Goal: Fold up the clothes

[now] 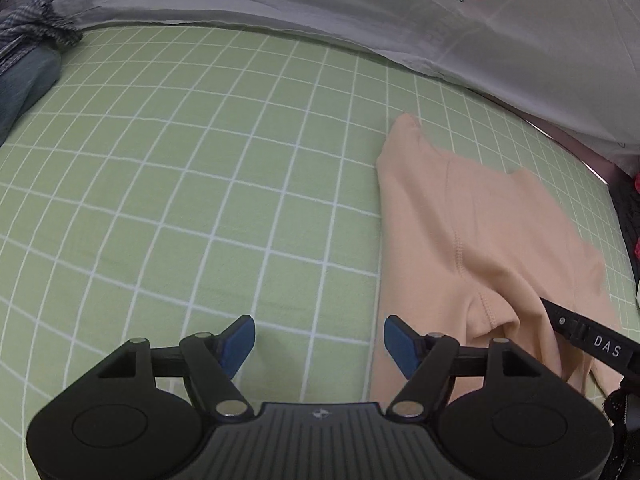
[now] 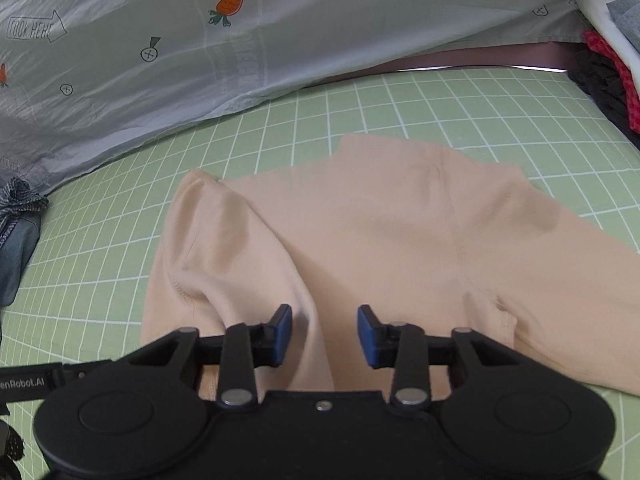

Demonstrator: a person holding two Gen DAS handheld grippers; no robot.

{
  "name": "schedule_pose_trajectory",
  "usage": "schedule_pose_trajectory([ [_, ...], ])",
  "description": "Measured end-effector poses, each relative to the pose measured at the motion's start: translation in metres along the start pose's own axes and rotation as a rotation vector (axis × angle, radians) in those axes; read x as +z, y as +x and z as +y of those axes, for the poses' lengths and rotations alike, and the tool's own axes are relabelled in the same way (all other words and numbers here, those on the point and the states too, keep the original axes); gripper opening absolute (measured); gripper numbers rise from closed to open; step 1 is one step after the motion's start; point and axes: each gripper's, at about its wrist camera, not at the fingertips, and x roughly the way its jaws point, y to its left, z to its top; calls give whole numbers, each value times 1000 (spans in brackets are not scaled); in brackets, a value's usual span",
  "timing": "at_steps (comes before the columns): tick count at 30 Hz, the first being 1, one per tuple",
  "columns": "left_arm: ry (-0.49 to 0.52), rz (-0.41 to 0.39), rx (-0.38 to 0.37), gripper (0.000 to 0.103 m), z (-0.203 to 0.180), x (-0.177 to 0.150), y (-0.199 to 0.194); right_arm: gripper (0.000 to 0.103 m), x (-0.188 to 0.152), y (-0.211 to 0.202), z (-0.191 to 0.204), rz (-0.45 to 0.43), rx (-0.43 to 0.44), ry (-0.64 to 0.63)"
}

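The green grid-checked sheet [image 1: 168, 184] fills most of what I see, stretched flat and bare to my left, with wide room there. Along its far edge lies a pale grey quilt [image 2: 132, 60] printed with carrots [image 2: 230, 2], its hem running across the whole back. A heap of dark and red clothes [image 2: 612, 80] closes off the far right corner, and a blue denim bundle with a checked cloth [image 1: 28, 64] sits at the far left edge.

The peach garment [image 2: 380, 232] lies spread on the sheet, right of centre, rumpled into a fold on its left side, its stitched seams showing.

My right gripper [image 2: 325, 336] hovers low over the garment's near edge, fingers parted with cloth showing between the blue pads [image 2: 370, 336], gripping nothing. My left gripper [image 1: 319, 344] hangs over bare sheet just beside the garment's left edge, spread wide and empty
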Motion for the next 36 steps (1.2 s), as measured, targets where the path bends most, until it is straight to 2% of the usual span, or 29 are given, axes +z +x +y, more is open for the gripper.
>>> schedule_pose_trajectory([
  [1, 9, -2, -2, 72, -3, 3, 3, 3, 1, 1, 2, -2, 1, -20],
  [4, 17, -9, 6, 72, -5, 12, 11, 3, 7, -1, 9, -53, -37, -112],
  [9, -9, -23, 31, 72, 1, 19, 14, 3, 34, -6, 15, -188, -140, -216],
  [11, -26, -21, 37, 72, 5, 17, 13, 4, 43, 1, 12, -161, -139, -211],
  [12, -35, -20, 40, 72, 7, 16, 12, 7, 45, 5, 9, -141, -141, -180],
  [14, -52, -19, 46, 72, 11, 15, 11, 33, 42, 2, 2, -134, -142, -109],
  [15, -61, -18, 49, 72, 13, 14, 10, 40, 40, -1, 0, -133, -140, -79],
  [20, -98, -15, 62, 73, 21, 11, 7, 56, 23, -7, -3, -101, -98, -27],
  [21, -93, -16, 63, 73, 20, 10, 6, 56, 21, -5, -2, -94, -98, -34],
  [22, -89, -16, 63, 73, 19, 10, 5, 55, 19, -3, -1, -87, -102, -44],
  [23, -84, -17, 63, 73, 18, 10, 5, 45, 18, -1, 2, -82, -110, -69],
  [24, -80, -18, 63, 73, 17, 9, 4, 21, 18, 1, 6, -80, -121, -111],
  [25, -75, -19, 64, 73, 16, 9, 4, 13, 18, 3, 10, -78, -132, -153],
  [28, -62, -21, 64, 73, 13, 8, 2, 10, 8, 13, 27, -79, -188, -313],
  [30, -52, -26, 64, 73, 11, 7, -1, 12, 6, 14, 29, -73, -199, -327],
  [31, -45, -34, 63, 73, 11, 5, -5, 15, 7, 11, 28, -77, -198, -311],
  [33, -34, -48, 63, 73, 10, 2, -12, 51, 7, 0, 23, -100, -194, -260],
  [36, -27, -57, 69, 73, 8, -7, -22, 80, 3, -23, 12, -148, -186, -186],
])
